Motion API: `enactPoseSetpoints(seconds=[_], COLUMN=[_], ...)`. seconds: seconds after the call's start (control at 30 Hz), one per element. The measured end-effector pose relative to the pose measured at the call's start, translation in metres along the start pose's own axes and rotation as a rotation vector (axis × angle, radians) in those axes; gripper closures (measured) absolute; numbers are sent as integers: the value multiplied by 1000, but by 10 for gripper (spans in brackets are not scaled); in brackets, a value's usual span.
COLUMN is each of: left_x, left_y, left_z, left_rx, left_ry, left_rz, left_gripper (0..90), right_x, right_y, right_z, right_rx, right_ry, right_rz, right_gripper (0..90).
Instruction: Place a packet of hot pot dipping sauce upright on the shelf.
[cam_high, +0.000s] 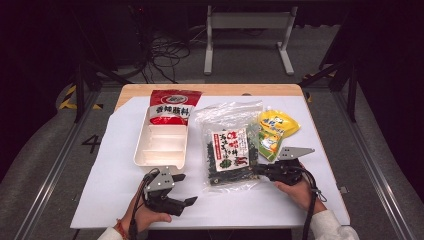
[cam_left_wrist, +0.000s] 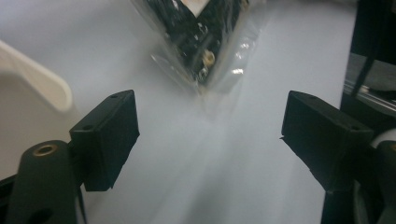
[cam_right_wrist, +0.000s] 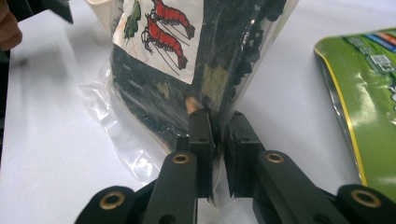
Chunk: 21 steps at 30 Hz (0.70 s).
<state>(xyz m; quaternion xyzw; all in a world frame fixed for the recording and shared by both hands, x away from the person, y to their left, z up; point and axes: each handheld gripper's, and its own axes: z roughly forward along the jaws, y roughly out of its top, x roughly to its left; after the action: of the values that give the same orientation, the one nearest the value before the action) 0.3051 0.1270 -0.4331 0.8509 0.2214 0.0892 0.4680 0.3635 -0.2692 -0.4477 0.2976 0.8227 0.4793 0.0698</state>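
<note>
The clear seaweed bag (cam_high: 228, 151) looks light, limp and slippery, best pinched at its flat edge. It lies just right of the white tray (cam_high: 161, 146). The right gripper (cam_right_wrist: 217, 121) clamps its near corner; the left gripper (cam_left_wrist: 208, 135), below the tray, gapes wide, empty

The red packet (cam_high: 174, 106) at the far end of the white tray carries a white band with Chinese characters, roughly 香炖卤料. The clear seaweed bag (cam_high: 230, 148) has a white label with red Chinese writing, too small to read, and two red shrimps. On the floor at left stands a "4" (cam_high: 93, 143).
</note>
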Motion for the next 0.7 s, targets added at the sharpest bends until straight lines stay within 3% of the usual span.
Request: enactPoseSetpoints(seconds=[0.2,0.4,0.6,0.7], left_x=[1,6,17,18], left_y=[18,29,30,33], left_z=[-1,0,-2,0], left_rx=[-74,-80,-111,-109], left_ry=[33,70,63,50], left_rz=[-20,-40,-112,-109], left_gripper=[162,164,158,165], right_x=[8,20,31,36], right_y=[0,4,8,11], right_z=[1,2,1,1], right_rx=[-45,-77,-101,-101], right_ry=[39,93,123,126], right_rz=[-85,-155,-204,-224], right_gripper=[826,826,826,824])
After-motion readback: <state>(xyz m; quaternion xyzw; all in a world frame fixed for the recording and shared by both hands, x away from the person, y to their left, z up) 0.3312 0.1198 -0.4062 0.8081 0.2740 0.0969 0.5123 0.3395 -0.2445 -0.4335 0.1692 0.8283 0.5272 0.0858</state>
